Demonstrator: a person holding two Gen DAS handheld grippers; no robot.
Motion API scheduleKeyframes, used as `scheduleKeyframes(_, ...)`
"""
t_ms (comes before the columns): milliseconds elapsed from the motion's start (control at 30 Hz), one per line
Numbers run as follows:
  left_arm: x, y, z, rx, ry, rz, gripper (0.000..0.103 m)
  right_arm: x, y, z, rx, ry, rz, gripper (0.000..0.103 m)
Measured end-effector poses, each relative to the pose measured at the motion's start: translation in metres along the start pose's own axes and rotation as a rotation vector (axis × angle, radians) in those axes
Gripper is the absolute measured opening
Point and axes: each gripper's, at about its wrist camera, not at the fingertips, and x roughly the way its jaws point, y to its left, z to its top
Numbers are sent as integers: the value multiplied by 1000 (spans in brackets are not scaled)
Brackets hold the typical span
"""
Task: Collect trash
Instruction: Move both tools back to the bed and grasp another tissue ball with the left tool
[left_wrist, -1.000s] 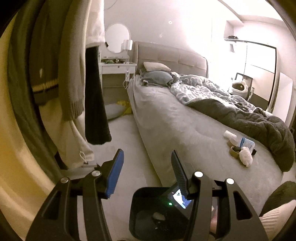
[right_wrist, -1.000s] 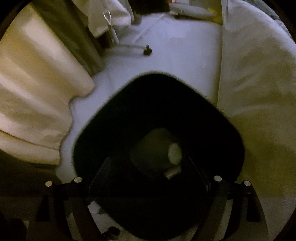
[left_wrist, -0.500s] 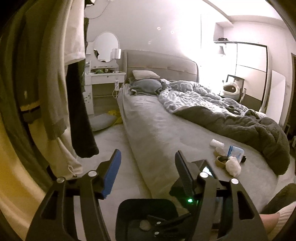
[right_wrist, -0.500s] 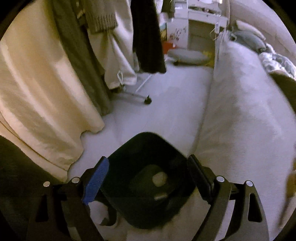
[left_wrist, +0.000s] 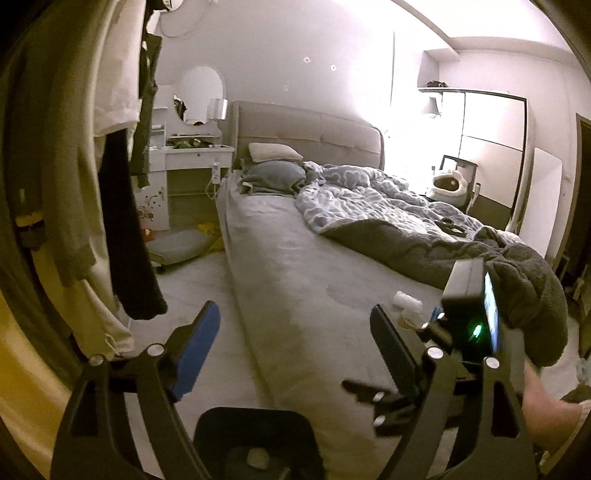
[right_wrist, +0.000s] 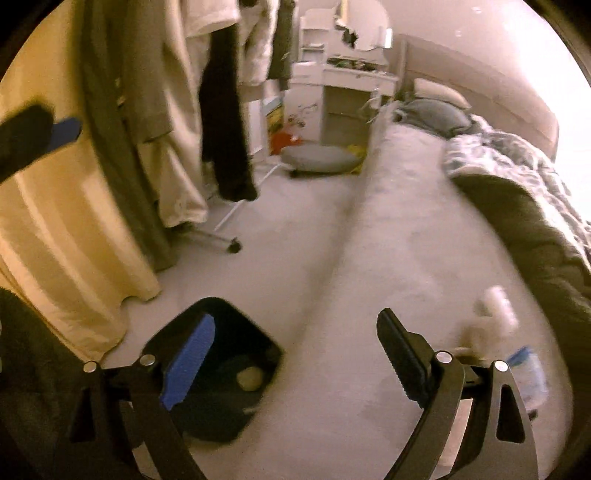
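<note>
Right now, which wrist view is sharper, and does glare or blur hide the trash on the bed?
Left wrist view: sharper, but window glare blows out the far wall, and the right gripper covers most of the trash pile. Right wrist view: motion-blurred and warm-tinted; the trash pile is a smear, though the black bin stays readable.

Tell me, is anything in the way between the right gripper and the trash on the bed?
Nothing visible is. The right gripper is open and empty over bare bed, and the trash pile lies just ahead to its right, though blurred.

One black bin (right_wrist: 236, 332), two pillows (left_wrist: 273, 151), one bed (left_wrist: 295, 266)
</note>
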Motion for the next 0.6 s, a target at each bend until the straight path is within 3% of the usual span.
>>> scheduleKeyframes(367,30,-47,-6,16,57,-74,91,-40,-73,-16,5,-27,-144,91)
scheduleKeyframes(600,54,-75,-10,26,119,-117,91,-53,-110,-36,5,-24,-179,91)
